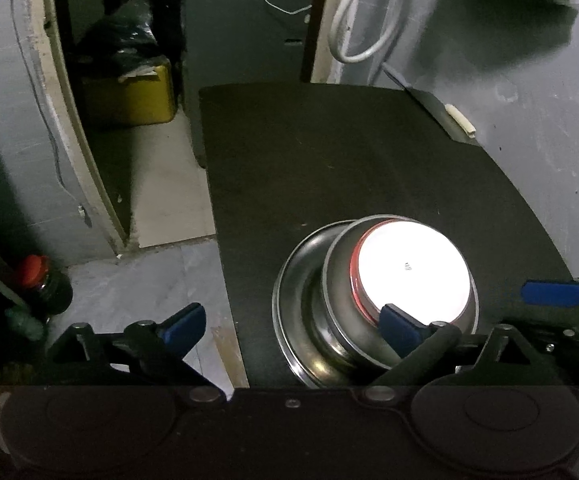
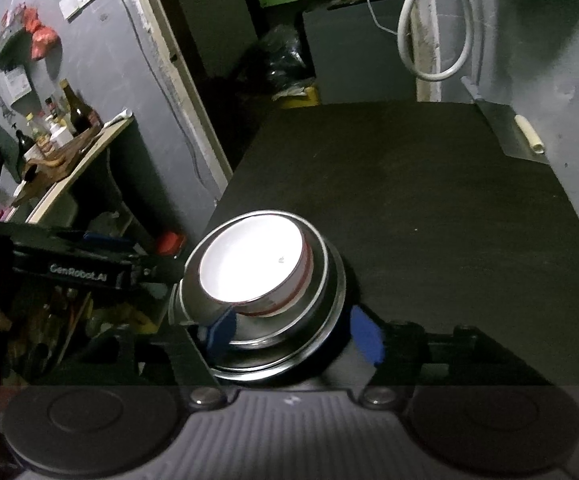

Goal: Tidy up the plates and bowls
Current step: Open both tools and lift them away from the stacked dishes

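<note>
A stack stands at the near left corner of the black table (image 1: 369,152): a wide steel plate (image 1: 293,304) at the bottom, a steel bowl (image 1: 341,312) on it, and a white bowl with a red band (image 1: 413,268) inside. The stack also shows in the right wrist view, with the steel plate (image 2: 325,344), the steel bowl (image 2: 197,300) and the white bowl (image 2: 249,268). My left gripper (image 1: 293,328) is open, its right fingertip (image 1: 399,326) over the steel bowl's near rim. My right gripper (image 2: 295,334) is open, its fingers on either side of the stack's near edge.
The table's left edge drops to the floor, where a yellow box (image 1: 129,96) and a red-capped bottle (image 1: 41,284) stand. A white cable (image 1: 369,12) hangs on the grey wall behind. A shelf with bottles (image 2: 57,136) is at the far left.
</note>
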Demonstrator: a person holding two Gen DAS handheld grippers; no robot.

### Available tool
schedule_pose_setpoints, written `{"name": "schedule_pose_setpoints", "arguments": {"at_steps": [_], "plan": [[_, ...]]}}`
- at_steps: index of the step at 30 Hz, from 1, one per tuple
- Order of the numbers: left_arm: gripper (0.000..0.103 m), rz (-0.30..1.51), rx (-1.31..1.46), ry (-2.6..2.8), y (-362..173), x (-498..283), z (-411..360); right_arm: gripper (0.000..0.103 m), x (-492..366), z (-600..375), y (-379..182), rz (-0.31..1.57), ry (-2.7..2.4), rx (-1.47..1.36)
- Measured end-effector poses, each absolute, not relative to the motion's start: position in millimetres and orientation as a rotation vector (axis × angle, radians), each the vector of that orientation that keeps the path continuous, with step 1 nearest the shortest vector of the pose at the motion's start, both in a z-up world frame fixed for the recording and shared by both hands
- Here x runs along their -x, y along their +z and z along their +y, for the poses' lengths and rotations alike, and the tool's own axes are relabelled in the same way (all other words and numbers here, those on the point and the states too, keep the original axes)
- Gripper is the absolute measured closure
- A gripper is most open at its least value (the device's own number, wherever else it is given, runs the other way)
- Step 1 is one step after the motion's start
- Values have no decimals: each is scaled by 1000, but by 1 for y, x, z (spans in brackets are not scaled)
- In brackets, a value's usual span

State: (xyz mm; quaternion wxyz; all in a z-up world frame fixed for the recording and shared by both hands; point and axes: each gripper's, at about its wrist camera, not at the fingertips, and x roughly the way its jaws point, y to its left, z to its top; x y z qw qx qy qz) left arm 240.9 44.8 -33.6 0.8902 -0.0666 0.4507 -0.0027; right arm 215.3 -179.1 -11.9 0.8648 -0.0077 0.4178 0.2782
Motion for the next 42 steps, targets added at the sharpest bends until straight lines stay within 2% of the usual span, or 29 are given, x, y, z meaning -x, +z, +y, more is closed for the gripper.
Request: {"name": "schedule_pose_setpoints", "arguments": {"at_steps": [2,4,9,27,42], "plan": [[2,923,142,3,-31,-237,44,26,-213,-182,-10,865,576,7],[1,906,151,6,-28,-233,43,16,-210,-184,-7,853,570,-5],[1,878,178,23,-21,-222,40,0,-205,-190,-2,826,572,-22],[1,825,108,119,2,-192,12,0,-194,-217,4,774,553,-98],[1,691,162,219,12,-163,-19,0,-180,-242,0,689,519,-168]]}}
